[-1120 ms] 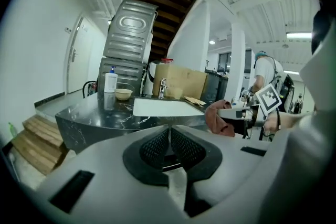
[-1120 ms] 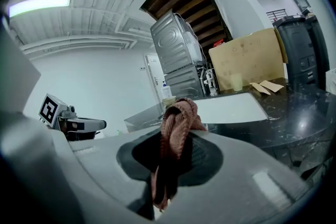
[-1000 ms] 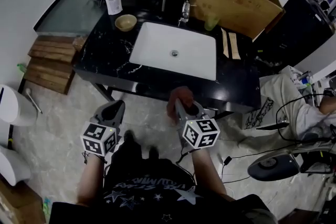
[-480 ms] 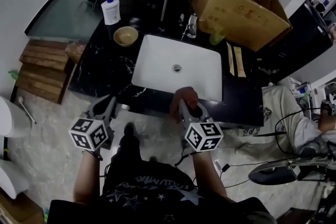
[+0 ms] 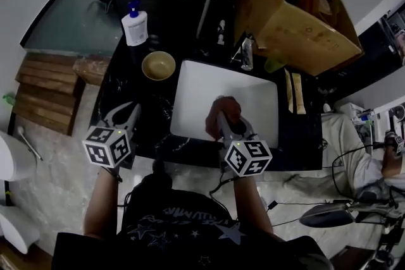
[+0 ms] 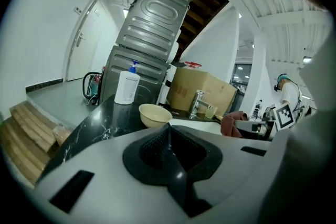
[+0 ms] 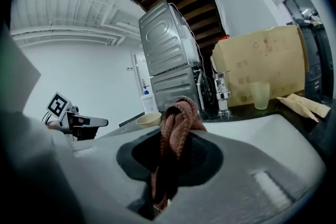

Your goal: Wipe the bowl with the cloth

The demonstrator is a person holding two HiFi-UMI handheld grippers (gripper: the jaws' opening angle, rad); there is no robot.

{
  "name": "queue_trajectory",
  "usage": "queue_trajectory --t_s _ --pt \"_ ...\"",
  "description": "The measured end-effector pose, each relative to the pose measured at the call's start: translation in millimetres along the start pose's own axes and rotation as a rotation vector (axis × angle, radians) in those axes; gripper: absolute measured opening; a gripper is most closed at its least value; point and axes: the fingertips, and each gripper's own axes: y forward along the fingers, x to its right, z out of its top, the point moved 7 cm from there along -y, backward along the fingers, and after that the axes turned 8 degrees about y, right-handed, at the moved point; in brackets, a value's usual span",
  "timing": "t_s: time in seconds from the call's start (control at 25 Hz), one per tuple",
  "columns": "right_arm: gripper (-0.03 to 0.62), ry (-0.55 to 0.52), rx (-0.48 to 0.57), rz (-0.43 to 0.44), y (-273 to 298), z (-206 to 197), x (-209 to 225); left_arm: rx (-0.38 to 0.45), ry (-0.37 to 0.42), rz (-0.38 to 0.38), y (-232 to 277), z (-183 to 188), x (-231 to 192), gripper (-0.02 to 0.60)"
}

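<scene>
A tan bowl (image 5: 158,65) stands upright on the black counter, left of the sink; it also shows in the left gripper view (image 6: 155,114) and the right gripper view (image 7: 148,120). My right gripper (image 5: 224,118) hangs over the sink's near half, shut on a bunched reddish-brown cloth (image 5: 223,109) that sticks up between its jaws (image 7: 178,123). My left gripper (image 5: 128,114) is over the counter's front left part, short of the bowl, with its jaws shut and nothing between them (image 6: 169,131).
A white sink (image 5: 196,82) fills the counter's middle, with a faucet (image 5: 247,52) behind it. A soap bottle (image 5: 135,25) stands behind the bowl. A cardboard box (image 5: 297,16), a plastic cup (image 5: 273,65) and wooden steps (image 5: 44,92) surround the counter.
Both grippers have moved forward from in front of the counter to over it. The right one carried the cloth over the sink; the left one came closer to the bowl.
</scene>
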Motion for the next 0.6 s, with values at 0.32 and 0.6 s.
queue_trajectory --t_s 0.32,0.6 --pt "0.063 -0.011 -0.032 0.008 58.5 11.3 -11.9 -0.003 -0.041 -0.071 46.9 32.7 -50.2 0.025" --pt "0.063 -0.027 -0.021 0.005 97.3 22.2 -18.2 -0.066 -0.084 -0.116 86.0 41.4 -82.3 0.155"
